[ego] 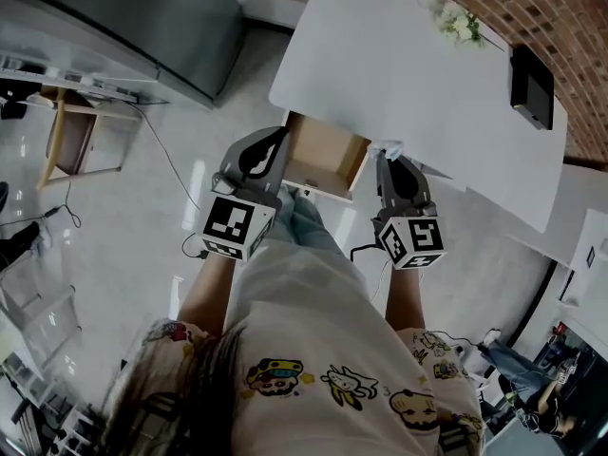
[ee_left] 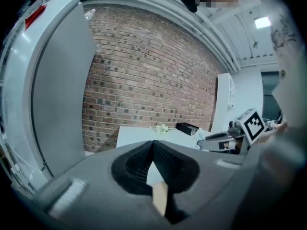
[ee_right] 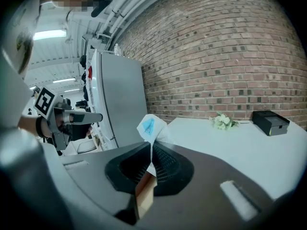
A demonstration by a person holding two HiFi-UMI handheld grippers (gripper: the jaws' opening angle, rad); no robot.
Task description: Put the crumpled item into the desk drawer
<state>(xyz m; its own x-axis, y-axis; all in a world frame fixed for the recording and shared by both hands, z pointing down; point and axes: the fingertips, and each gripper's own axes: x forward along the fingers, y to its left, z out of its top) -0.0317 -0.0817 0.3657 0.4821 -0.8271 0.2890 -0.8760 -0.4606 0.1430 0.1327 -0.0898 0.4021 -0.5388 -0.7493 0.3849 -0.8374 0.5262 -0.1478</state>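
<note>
**Crumpled item pinched in the right gripper, open drawer just to its left**

The fingers (ee_right: 168,163) of the right gripper (ee_right: 151,146) are pressed together on the crumpled item (ee_right: 151,127), which is white with a blue mark and sticks out past their tips. In the head view the item hangs just beside the right wall of the open drawer (ego: 318,155), at the front edge of the white counter (ego: 399,55). We judge the coming move to be short, leftward and down. The left gripper (ee_left: 153,146), with fingers together and holding nothing, is at the drawer's other side.
</note>
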